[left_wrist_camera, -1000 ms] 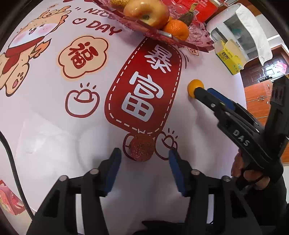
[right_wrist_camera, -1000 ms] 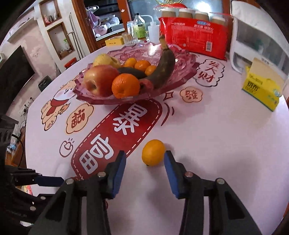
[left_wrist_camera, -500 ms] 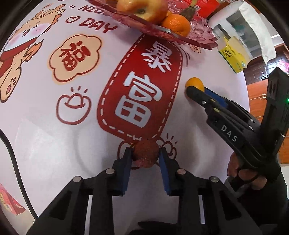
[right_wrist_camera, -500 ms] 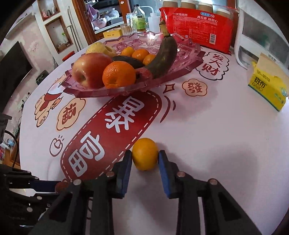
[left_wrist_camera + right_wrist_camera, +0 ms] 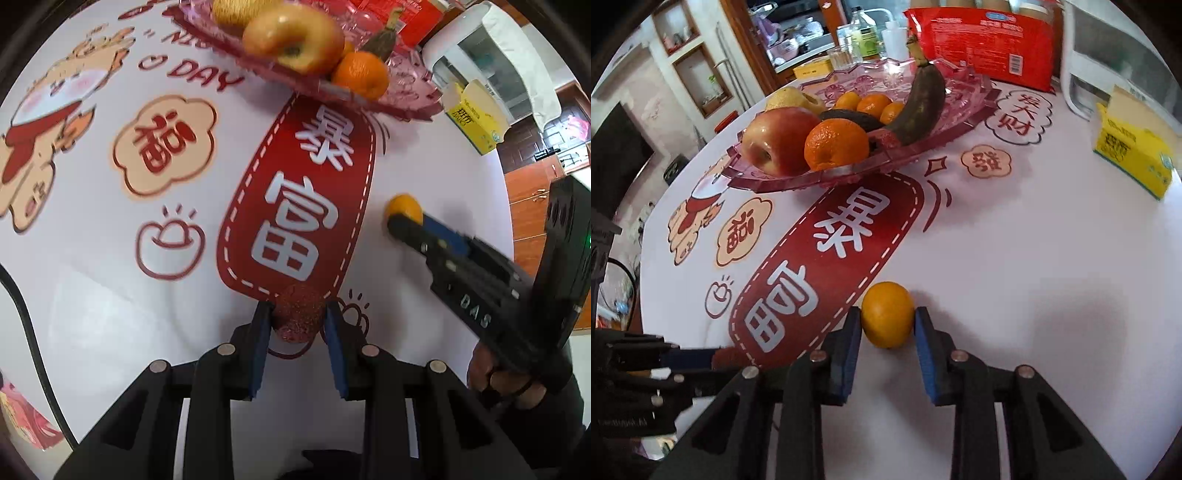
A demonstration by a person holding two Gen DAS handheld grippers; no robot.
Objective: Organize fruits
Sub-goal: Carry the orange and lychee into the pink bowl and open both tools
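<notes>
left gripper (image 5: pixel 298 312) clamps red lychee (image 5: pixel 297 313) (bumpy skin) | right gripper (image 5: pixel 887 318) seemingly pinches small orange (image 5: pixel 887 315)

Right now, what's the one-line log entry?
left claw: shut on lychee | right claw: shut on orange | both fruits on table | fruit tray: not reached

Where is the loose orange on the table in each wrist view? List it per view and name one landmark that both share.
Left wrist: the orange sits right of centre, at the tip of the right gripper.
Right wrist: the orange is low and central, between the blue pads.
Shared landmark: the red banner printed on the tablecloth.
</notes>
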